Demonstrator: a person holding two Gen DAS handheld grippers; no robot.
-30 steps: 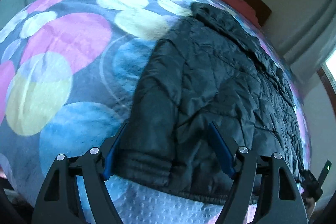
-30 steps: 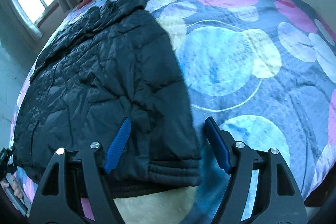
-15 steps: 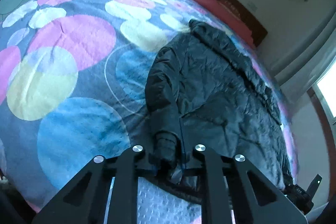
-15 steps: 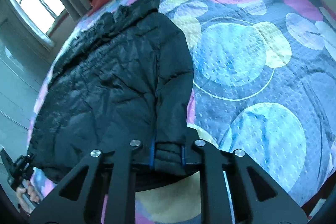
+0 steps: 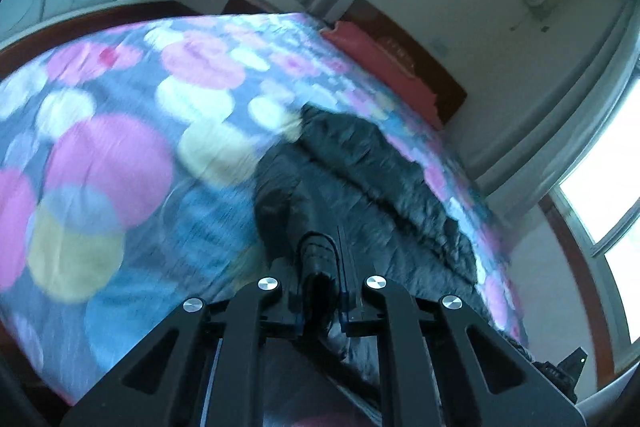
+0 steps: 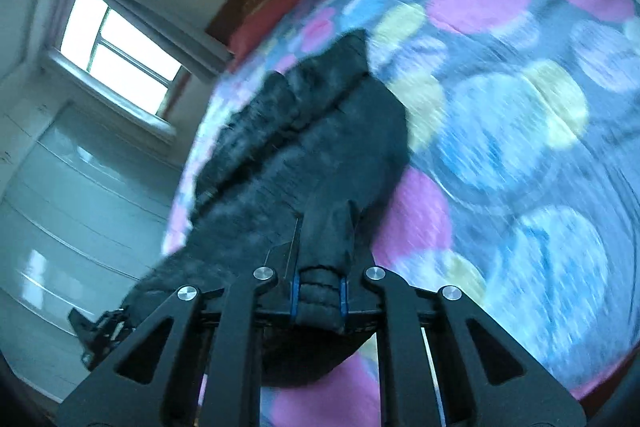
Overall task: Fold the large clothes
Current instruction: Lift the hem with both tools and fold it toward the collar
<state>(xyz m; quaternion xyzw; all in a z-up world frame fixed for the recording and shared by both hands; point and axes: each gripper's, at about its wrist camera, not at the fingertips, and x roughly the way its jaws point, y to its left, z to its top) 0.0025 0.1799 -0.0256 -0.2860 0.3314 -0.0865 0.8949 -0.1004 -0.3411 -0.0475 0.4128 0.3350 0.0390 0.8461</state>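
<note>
A black quilted jacket (image 5: 372, 179) lies lengthwise on a bed covered with a dotted bedspread (image 5: 104, 163). My left gripper (image 5: 320, 283) is shut on one corner of the jacket's ribbed hem, lifted off the bed. In the right wrist view the jacket (image 6: 304, 131) stretches away from me, and my right gripper (image 6: 320, 291) is shut on the other hem corner, also raised. The cloth between the two corners sags below. Both views are motion-blurred.
A red pillow (image 5: 384, 63) and dark wooden headboard (image 5: 420, 55) stand at the far end of the bed. Windows (image 6: 116, 47) with curtains are in the walls. The other gripper (image 6: 100, 331) shows at the lower left of the right wrist view.
Both grippers went from open around the hem to shut on its corners. Both then rose, lifting the near end of the jacket off the bedspread.
</note>
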